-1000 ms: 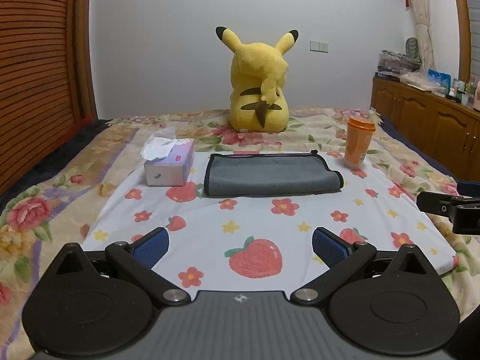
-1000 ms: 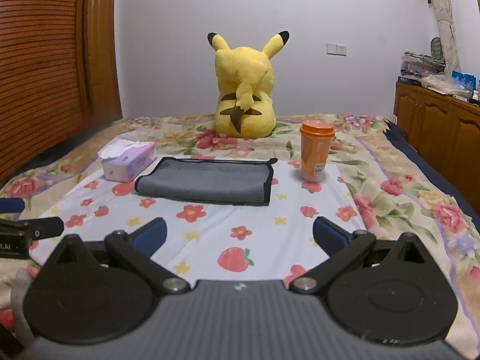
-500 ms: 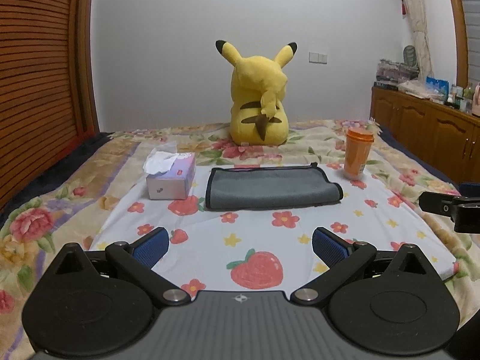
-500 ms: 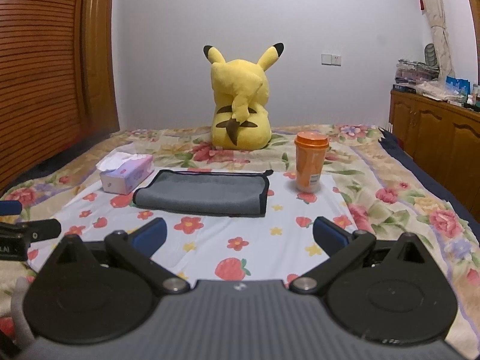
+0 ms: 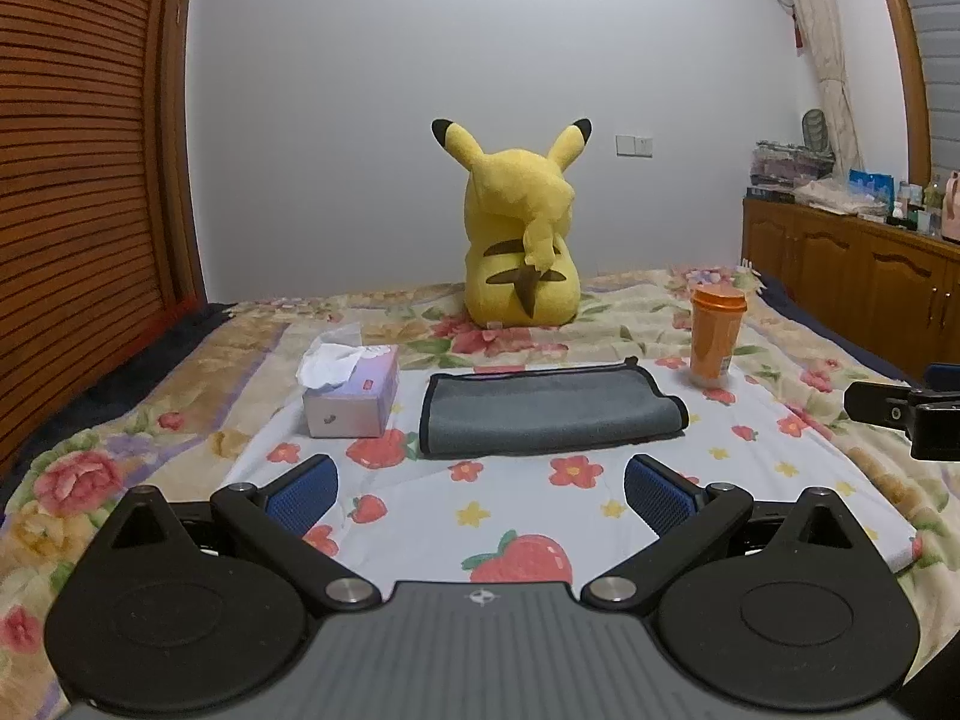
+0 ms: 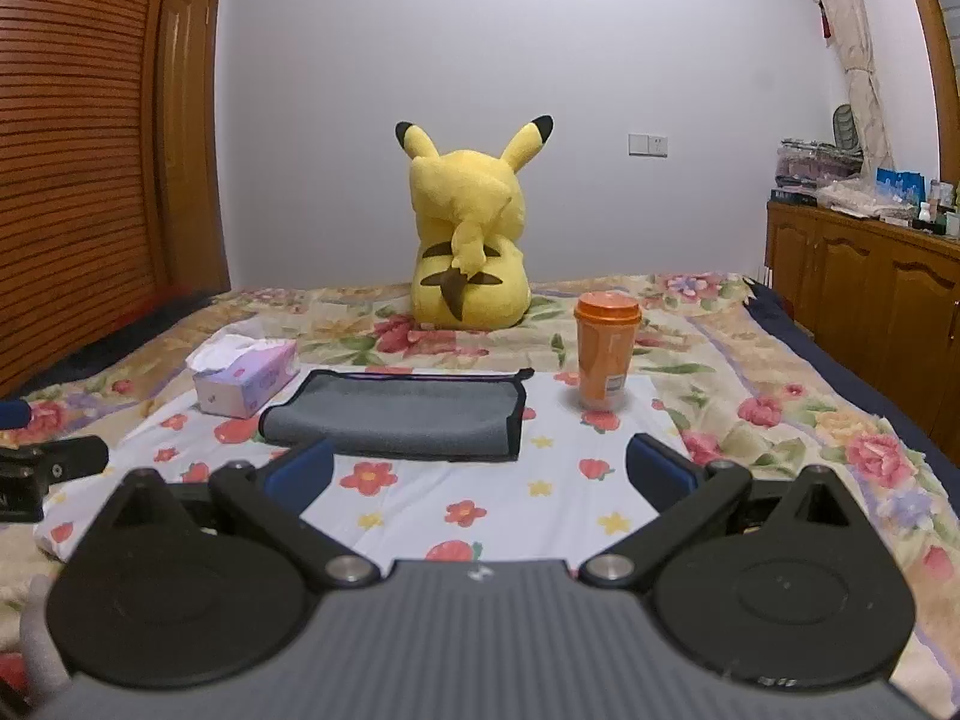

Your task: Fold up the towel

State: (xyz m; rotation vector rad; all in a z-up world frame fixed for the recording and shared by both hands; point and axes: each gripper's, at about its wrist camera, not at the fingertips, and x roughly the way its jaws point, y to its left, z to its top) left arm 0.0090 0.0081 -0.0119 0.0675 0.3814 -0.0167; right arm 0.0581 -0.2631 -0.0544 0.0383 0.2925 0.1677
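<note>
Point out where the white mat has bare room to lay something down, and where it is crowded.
Free: the near half of the mat, between the towel and both open tools, left and right. Crowded: the far strip, with tissue box, towel and orange cup in a row.

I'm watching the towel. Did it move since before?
No. The gray towel lies between the tissue box and the orange cup, as before; only the camera view shifted.

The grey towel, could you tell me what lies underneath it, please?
The grey towel lies on a white sheet printed with flowers and strawberries, spread over the floral bedspread. Anything directly beneath the towel is hidden.
</note>
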